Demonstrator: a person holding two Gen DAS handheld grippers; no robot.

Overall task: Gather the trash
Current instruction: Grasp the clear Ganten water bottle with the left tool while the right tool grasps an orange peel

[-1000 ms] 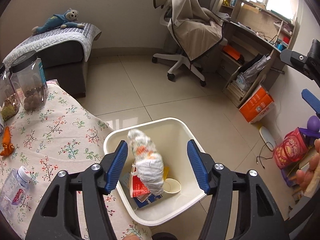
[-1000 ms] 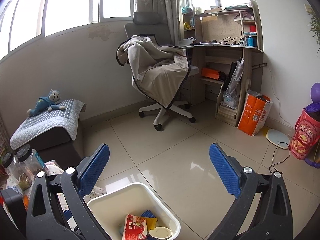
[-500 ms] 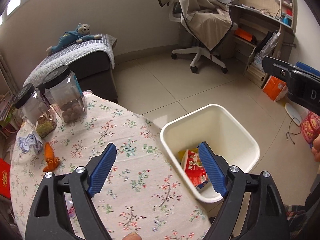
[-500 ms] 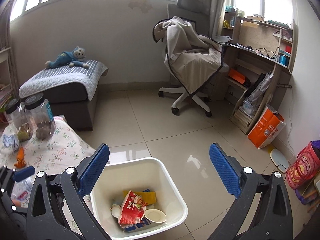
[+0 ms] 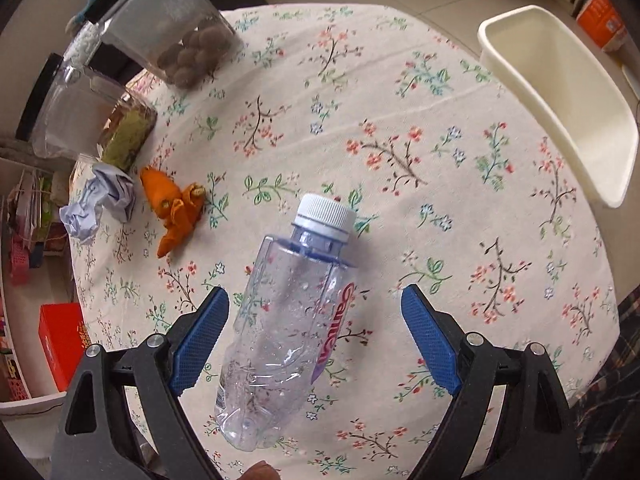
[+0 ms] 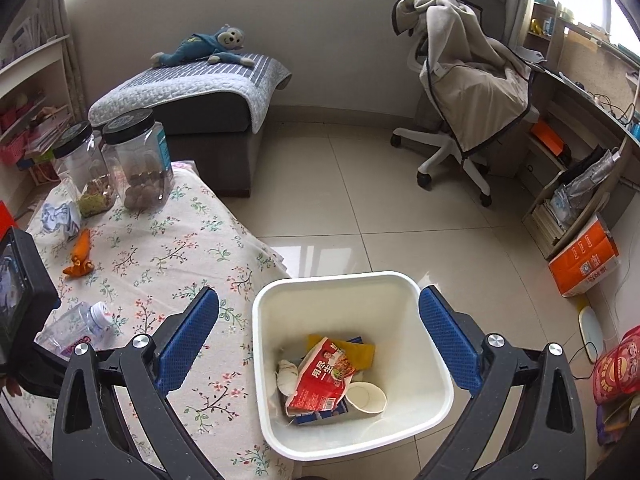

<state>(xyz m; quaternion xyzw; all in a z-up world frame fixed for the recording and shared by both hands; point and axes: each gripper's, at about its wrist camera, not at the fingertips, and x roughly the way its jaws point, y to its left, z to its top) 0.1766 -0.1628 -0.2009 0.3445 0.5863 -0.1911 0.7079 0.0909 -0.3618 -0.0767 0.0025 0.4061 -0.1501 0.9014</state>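
Observation:
An empty clear plastic bottle (image 5: 288, 320) with a white cap lies on the floral tablecloth (image 5: 400, 128). My left gripper (image 5: 316, 336) is open and hangs over it, one finger on each side, not touching. Orange peel (image 5: 176, 208) and a crumpled paper ball (image 5: 100, 204) lie further left on the table. The white bin (image 6: 352, 360) stands on the floor beside the table and holds a red packet, a paper cup and other wrappers. My right gripper (image 6: 320, 344) is open and empty above the bin. The bottle also shows in the right wrist view (image 6: 76, 332).
Two clear jars with black lids (image 5: 132, 64) stand at the far left of the table. The bin's rim (image 5: 560, 92) sits past the table's right edge. A draped office chair (image 6: 468, 80), a desk, a grey couch (image 6: 200, 96) and an orange bag (image 6: 584, 260) surround the floor.
My left gripper dropped a wrapped white bundle into the bin, then swung left and down over the table to the bottle. My right gripper tilted down over the bin.

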